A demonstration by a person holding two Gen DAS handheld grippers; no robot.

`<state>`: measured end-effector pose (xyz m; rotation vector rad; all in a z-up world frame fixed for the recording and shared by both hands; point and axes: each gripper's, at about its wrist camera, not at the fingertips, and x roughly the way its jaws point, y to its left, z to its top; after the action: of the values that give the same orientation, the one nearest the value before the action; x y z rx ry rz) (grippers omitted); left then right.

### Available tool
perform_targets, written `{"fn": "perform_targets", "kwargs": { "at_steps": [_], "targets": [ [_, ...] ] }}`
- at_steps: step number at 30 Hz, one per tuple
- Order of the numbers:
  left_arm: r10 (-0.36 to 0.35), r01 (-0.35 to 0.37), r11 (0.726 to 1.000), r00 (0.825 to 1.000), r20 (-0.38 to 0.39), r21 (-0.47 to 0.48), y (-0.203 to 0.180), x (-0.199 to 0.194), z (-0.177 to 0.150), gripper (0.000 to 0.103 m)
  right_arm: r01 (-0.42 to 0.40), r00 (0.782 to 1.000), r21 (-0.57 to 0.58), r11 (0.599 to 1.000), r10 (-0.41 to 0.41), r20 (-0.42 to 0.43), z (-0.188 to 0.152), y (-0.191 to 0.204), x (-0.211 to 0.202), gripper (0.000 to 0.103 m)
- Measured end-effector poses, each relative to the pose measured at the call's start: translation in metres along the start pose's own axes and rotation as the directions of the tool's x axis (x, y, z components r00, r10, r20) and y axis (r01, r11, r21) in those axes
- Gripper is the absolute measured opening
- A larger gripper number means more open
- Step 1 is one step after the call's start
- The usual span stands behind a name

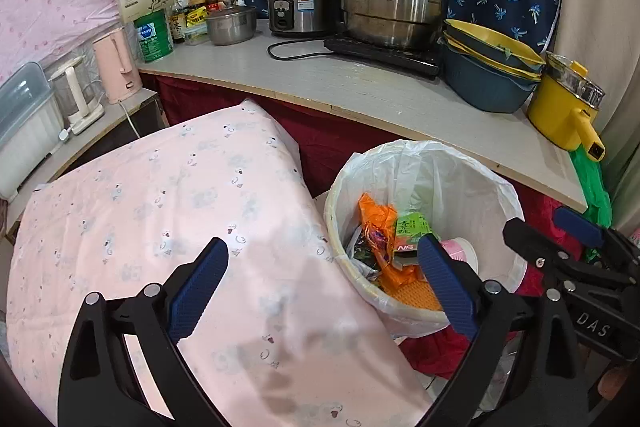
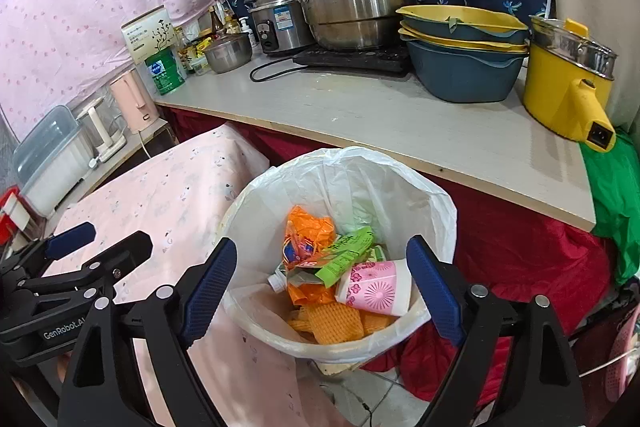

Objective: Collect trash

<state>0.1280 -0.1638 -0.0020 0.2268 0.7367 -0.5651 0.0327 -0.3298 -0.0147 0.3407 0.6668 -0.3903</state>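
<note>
A white-lined trash bin (image 2: 424, 195) stands on the floor below the counter; it also shows in the left wrist view (image 1: 472, 171). Inside lie an orange wrapper (image 2: 308, 231), a green packet (image 2: 348, 255), a pink flowered paper cup (image 2: 376, 287) and orange foam netting (image 2: 336, 321). My right gripper (image 2: 320, 283) is open and empty, right above the bin's mouth. My left gripper (image 1: 320, 283) is open and empty, over the pink cloth beside the bin's left rim. Each gripper shows at the edge of the other's view.
A pink patterned cloth (image 1: 160, 227) covers a surface left of the bin. The grey counter (image 2: 360, 115) behind holds a steel steamer pot (image 2: 352, 7), a rice cooker (image 2: 276, 23), stacked blue-yellow basins (image 2: 460, 67) and a yellow electric pot (image 2: 568, 87). Red cloth (image 2: 520, 251) hangs below.
</note>
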Motion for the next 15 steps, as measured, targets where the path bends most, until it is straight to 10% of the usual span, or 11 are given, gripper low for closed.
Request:
{"fn": "perform_targets", "kwargs": {
  "at_steps": [15],
  "targets": [
    [0.068, -0.068, 0.998, 0.998, 0.013, -0.007, 0.015, -0.027, -0.022, 0.093, 0.025, 1.0, -0.071, 0.997, -0.026, -0.015, -0.022, 0.013, -0.019, 0.097]
  ]
}}
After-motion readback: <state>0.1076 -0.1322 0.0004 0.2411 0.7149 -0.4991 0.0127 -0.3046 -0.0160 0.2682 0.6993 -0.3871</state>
